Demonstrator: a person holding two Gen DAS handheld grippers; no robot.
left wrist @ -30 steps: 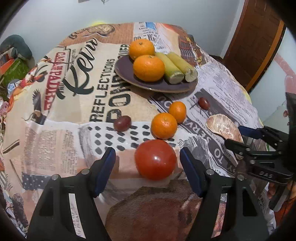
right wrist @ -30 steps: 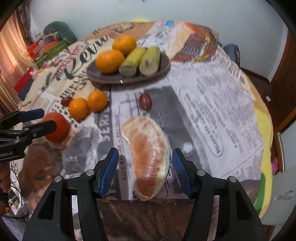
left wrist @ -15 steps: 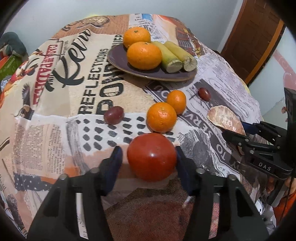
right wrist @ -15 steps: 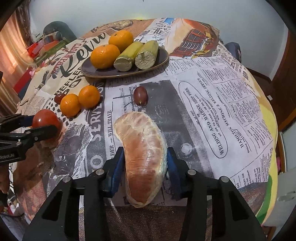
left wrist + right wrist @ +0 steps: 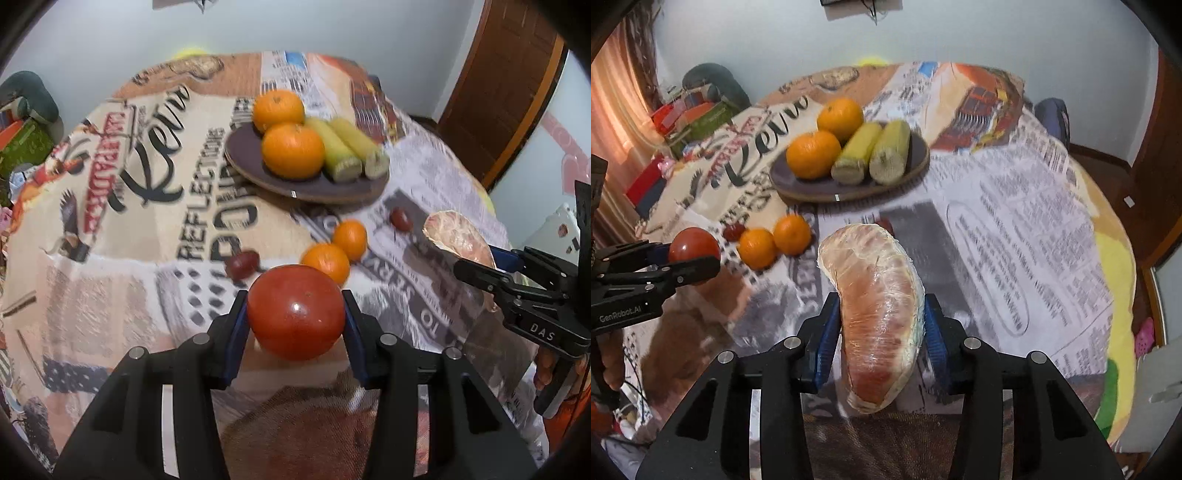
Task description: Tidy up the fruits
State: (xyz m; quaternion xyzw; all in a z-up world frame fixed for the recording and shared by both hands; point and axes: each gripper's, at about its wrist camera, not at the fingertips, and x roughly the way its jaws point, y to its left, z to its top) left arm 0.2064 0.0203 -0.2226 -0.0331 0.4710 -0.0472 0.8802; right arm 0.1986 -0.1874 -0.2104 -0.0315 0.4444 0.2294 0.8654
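Left tongs (image 5: 295, 321) are clamping the tomato (image 5: 295, 312) across its width, blue pads touching both sides, fruit looking lifted clear of the counter (image 5: 110, 295), though the gap under it is hard to read. Key relation: the purple plate (image 5: 243, 162) is lying straight ahead of the left tongs and slightly up-field, with a grape (image 5: 242, 263) and two loose mandarins (image 5: 327, 260) sitting between tongs and plate, so the carry path is passing over them. On the plate, two oranges (image 5: 293, 150) are taking the left half and two cut banana pieces (image 5: 341, 155) the right; the near rim strip is looking like the only bare spot. Right tongs (image 5: 882, 332) are gripping a peeled, film-wrapped pomelo segment (image 5: 875, 302) around its lower-middle, long axis running along the tongs' reach, far tip pointing toward the plate (image 5: 798, 188). From that side the plate is lying ahead and to the left, well apart, with the second grape mostly hidden behind the segment's tip. Judging by the views, the left tongs are sitting nearer the plate's open near-left rim; the right ones are facing the banana ends. The segment is long, so I'm expecting it needs turning crosswise or laying along the front edge to fit. Both views are blurring, so exact clearances are unclear.
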